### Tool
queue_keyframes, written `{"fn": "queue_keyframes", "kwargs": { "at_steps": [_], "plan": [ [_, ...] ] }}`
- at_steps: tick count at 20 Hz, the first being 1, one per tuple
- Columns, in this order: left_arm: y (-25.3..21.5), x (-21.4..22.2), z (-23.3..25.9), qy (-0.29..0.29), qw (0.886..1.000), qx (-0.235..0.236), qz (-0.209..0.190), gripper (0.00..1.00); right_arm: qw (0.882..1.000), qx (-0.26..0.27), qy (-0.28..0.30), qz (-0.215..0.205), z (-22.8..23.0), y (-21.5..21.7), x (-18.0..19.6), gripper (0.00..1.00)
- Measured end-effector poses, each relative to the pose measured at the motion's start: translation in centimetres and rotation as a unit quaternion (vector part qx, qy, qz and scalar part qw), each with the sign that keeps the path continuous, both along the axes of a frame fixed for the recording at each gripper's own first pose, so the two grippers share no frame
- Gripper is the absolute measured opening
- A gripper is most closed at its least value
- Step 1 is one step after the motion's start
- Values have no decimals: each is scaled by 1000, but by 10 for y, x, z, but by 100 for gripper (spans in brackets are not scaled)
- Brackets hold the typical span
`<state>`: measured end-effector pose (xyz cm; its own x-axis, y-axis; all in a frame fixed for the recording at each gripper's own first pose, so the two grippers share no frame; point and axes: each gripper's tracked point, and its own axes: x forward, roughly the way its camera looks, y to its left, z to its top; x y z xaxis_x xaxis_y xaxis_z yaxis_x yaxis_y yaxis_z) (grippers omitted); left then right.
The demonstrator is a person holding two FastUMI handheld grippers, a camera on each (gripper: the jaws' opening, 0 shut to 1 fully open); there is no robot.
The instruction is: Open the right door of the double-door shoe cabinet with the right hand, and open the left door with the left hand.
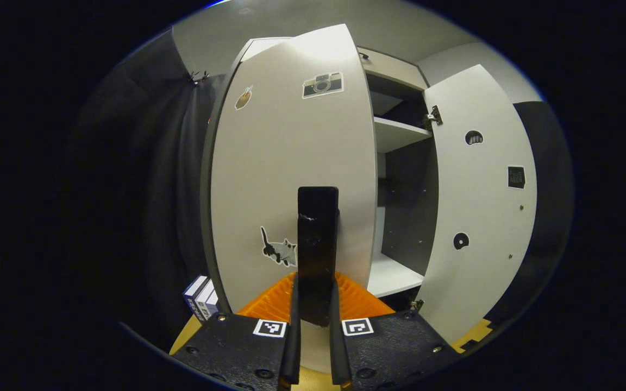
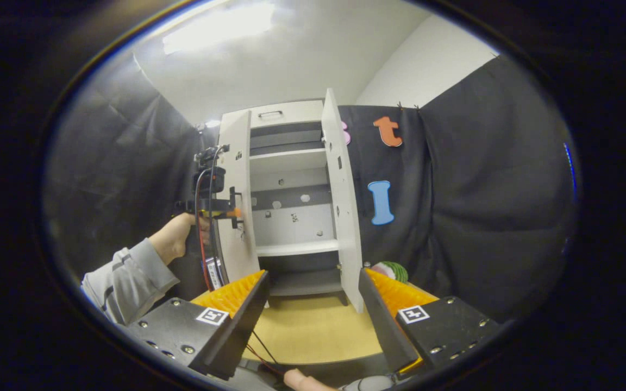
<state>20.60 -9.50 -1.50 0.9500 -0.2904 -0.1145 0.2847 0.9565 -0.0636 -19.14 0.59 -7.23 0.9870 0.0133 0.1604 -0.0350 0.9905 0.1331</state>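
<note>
Inside white shoe cabinet (image 2: 291, 217), bare shelves; both doors swung open.

Place: a staged recording booth, not a lived-in home.
Walls: black cloth (image 2: 487, 179) draped and clipped up on both sides, plain pale wall (image 2: 432, 60) above it.
Furniture: one lone white shoe cabinet (image 2: 291, 217) against the cloth, shelves bare, stickers on its doors.
Floor: light wood-look board (image 2: 313, 326) under the cabinet's feet.
Oddments: small boxes (image 1: 200, 297) at the cabinet's left foot, a striped round thing (image 2: 392, 270) by its right side.
Light: bright ceiling glare (image 2: 220, 27) overhead.
</note>
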Motion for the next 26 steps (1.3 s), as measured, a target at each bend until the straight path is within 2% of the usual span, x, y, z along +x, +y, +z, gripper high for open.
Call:
{"fn": "queue_keyframes", "kwargs": {
  "at_steps": [10,14,15,22,26],
  "plan": [
    [43,-24,0,-7,1000,15,7,23,1000,-6,0,-9,1,1,-6,97],
    [63,-34,-3,-7,1000,22,16,23,1000,-16,5,1,-5,15,-1,98],
    [69,-34,-1,-11,999,25,19,19,1000,-19,7,1,-6,17,1,98],
    [102,-40,0,-6,999,33,21,16,1000,-28,4,12,-7,34,2,98],
    [142,-36,-3,-6,996,56,72,12,1000,-23,8,1,-10,30,6,98]
  ]
}}
